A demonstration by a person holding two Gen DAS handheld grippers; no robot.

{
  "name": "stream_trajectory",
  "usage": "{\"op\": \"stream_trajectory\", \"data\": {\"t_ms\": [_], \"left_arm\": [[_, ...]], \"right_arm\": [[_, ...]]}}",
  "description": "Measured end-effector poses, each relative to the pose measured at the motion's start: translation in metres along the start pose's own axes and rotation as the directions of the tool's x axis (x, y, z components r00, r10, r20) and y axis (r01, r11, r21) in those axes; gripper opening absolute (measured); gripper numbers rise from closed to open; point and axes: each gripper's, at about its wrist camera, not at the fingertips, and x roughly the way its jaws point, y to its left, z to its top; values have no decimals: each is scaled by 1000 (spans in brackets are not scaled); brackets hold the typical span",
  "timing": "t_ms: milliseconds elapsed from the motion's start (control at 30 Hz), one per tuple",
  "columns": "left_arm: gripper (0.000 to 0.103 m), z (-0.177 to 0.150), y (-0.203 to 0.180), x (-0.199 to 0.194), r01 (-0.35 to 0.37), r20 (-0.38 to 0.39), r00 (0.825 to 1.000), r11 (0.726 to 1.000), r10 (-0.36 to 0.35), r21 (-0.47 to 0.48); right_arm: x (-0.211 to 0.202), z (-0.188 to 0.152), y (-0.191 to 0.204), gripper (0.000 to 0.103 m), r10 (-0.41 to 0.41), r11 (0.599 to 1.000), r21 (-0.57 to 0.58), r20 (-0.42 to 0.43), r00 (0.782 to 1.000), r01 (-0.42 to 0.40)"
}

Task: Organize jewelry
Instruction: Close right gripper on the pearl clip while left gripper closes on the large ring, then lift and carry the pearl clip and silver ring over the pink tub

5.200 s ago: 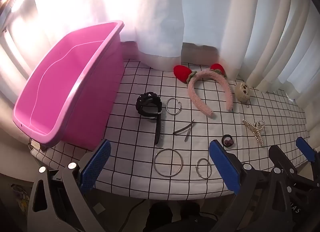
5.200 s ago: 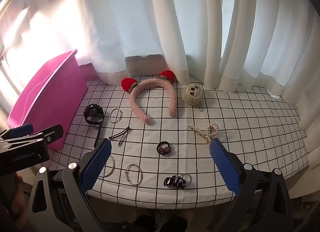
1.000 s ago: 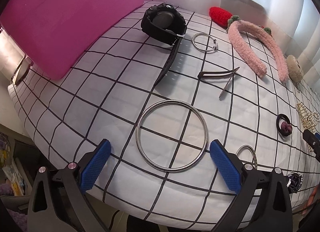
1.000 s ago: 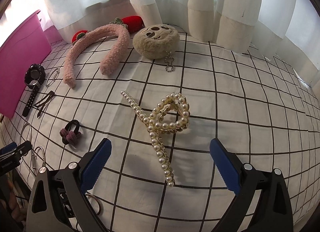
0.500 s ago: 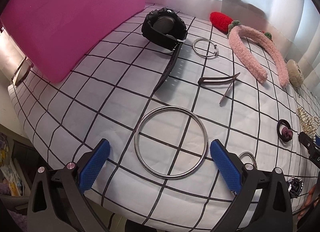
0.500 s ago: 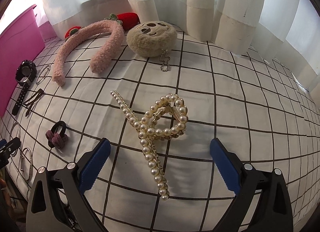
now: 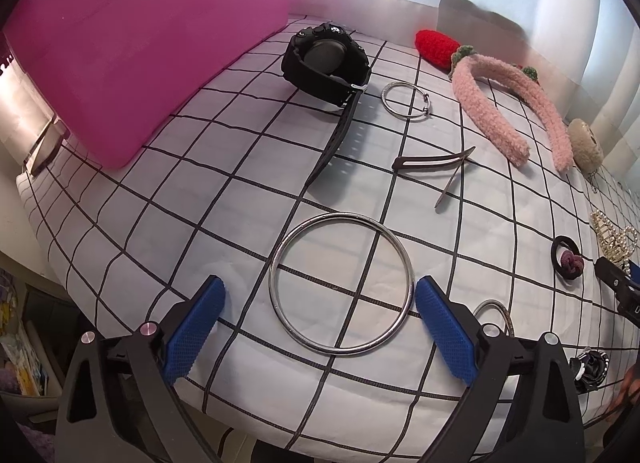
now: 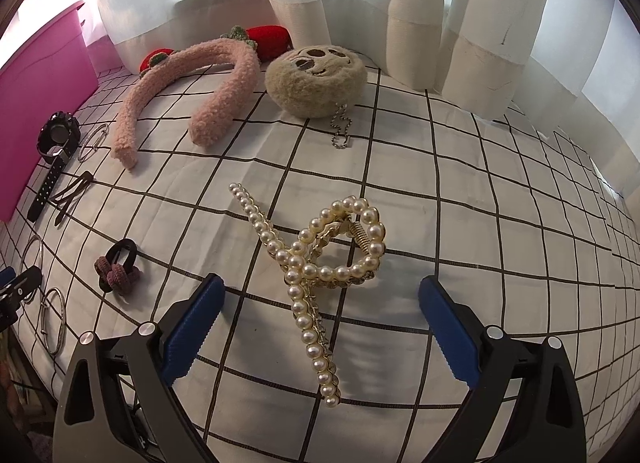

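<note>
My left gripper is open, low over the checked cloth, with its fingers on either side of a large silver bangle that lies flat. My right gripper is open too, with a pearl hair claw lying between and just ahead of its fingers. A pink bin stands at the left. A black watch, a small silver ring, dark hair clips, a pink fuzzy headband and a maroon hair tie lie on the cloth.
A beige plush pouch with a ball chain sits by the white curtains at the back. A smaller silver bangle and a black scrunchie lie near the front edge. The cloth's front edge drops off just below both grippers.
Both grippers have sunk closer to the cloth and crept forward. The bangle now sits between the left fingers and the pearl claw lies nearer the right fingers. Nothing has been gripped.
</note>
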Motion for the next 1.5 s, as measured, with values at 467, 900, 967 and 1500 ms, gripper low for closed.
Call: {"op": "stream_trajectory", "data": {"t_ms": [467,900,967,1500], "left_arm": [[67,-2,3,-12,45,32,998,999,-45,-9],[67,12,2,-43,62,91,994,998,-61,-13],[67,14,2,-48,66,99,993,998,-64,-16],[67,45,12,-129,99,227,970,995,-93,-14]], "right_arm": [[-6,-2,18,39,44,998,-50,31,999,-42],[-26,-1,16,36,118,992,-38,34,992,-116],[-29,1,17,36,127,991,-37,42,991,-125],[-97,42,51,36,216,973,-112,154,964,-200]]}}
